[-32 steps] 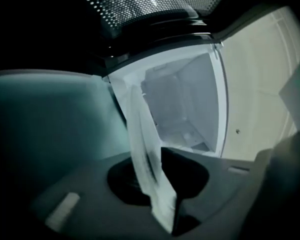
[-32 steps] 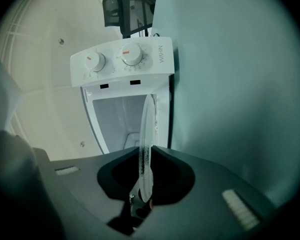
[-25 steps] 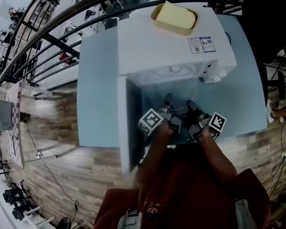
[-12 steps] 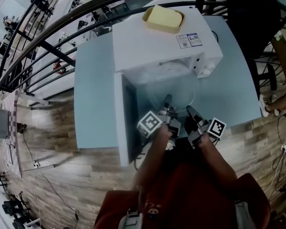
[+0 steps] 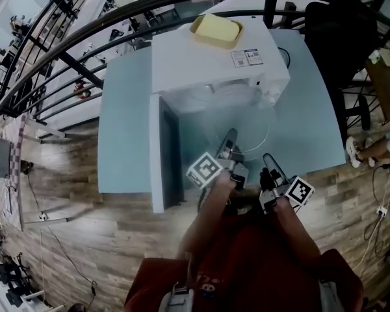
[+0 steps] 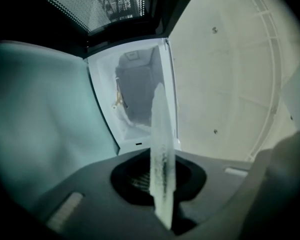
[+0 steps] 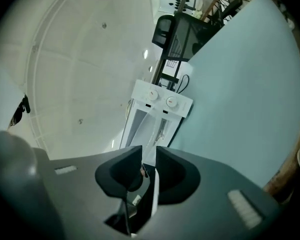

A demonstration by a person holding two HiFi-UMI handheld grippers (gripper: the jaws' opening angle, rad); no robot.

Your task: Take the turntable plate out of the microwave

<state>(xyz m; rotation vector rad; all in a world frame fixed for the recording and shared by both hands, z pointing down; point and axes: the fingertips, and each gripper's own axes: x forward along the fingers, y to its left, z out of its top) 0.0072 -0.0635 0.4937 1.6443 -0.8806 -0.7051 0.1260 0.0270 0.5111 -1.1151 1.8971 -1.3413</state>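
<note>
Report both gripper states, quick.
Left gripper: closed on the turntable plate.
Right gripper: closed on the turntable plate too.

Legible text: none; microwave [image 5: 214, 60], top face: white sticker [image 5: 247, 57] with a blue band and two square code patches, print too small to read; control panel [image 7: 162, 101], in the right gripper view: two dials [image 7: 151, 95], markings not legible; left gripper [image 5: 229, 142]: marker cube [image 5: 205, 169] bearing a black-and-white square pattern, no letters or digits; right gripper [image 5: 268, 163]: marker cube [image 5: 299, 192], like pattern.
</note>
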